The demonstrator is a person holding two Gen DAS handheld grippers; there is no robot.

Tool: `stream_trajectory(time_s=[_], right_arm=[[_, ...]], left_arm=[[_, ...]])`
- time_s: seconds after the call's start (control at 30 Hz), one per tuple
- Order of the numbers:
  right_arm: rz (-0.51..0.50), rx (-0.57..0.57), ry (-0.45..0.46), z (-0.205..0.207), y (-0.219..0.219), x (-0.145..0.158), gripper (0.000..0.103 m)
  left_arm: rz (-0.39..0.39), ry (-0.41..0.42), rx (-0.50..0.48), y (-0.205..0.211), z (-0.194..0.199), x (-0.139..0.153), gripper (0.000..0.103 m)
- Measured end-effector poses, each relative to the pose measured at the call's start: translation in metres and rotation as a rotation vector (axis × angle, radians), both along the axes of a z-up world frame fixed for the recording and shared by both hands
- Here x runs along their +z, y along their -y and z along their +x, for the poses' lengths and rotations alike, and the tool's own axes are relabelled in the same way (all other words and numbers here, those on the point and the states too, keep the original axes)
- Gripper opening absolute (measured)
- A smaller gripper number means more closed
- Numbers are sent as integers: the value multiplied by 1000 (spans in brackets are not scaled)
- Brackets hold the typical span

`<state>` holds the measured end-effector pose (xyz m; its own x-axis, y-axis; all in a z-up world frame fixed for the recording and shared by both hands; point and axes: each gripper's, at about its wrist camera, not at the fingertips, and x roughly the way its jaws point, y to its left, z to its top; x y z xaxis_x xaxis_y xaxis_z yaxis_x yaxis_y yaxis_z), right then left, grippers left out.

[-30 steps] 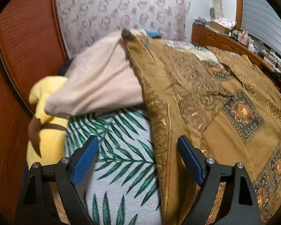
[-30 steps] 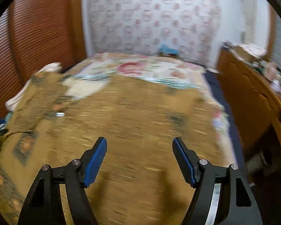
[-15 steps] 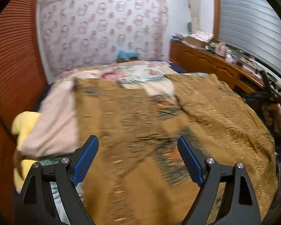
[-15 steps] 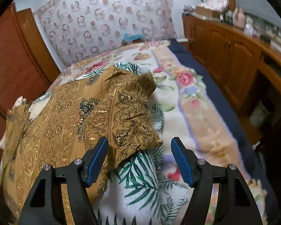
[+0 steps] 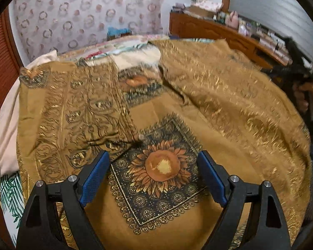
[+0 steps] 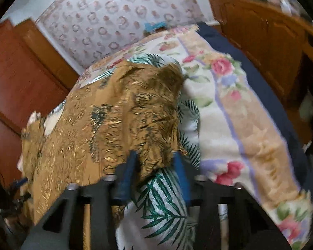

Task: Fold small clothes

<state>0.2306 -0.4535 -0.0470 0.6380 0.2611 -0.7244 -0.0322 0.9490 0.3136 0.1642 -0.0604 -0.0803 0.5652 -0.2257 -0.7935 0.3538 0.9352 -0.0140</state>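
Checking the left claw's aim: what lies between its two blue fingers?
In the left wrist view, the sunflower print on the brown patterned garment lies between the open left claw fingers.

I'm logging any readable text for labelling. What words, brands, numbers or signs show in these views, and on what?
None can be read.
Gold-brown printed cloth: sunflower and scroll patterns only, no lettering.
Items on the wooden dresser: any labels too small and blurred to read.
Leaf-print sheet and patterned curtain: patterns only.

Soft indoor light, motion blur, fisheye
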Motion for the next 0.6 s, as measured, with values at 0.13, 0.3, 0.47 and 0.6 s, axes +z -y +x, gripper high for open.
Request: stream_trajectory(time_s=[0.13, 0.3, 0.47, 0.6], right_arm=[[-149, 1, 63, -9, -11, 15, 6], [-295, 12, 199, -22, -39, 38, 5], [-323, 138, 348, -41, -82, 62, 5], [-309, 268, 341, -52, -117, 57, 5]], left_arm=[[18, 18, -8, 4, -2, -3, 88], [18, 2, -40, 10, 1, -7, 103], [26, 2, -47, 10, 1, -7, 103], [26, 2, -46, 9, 0, -7, 103]])
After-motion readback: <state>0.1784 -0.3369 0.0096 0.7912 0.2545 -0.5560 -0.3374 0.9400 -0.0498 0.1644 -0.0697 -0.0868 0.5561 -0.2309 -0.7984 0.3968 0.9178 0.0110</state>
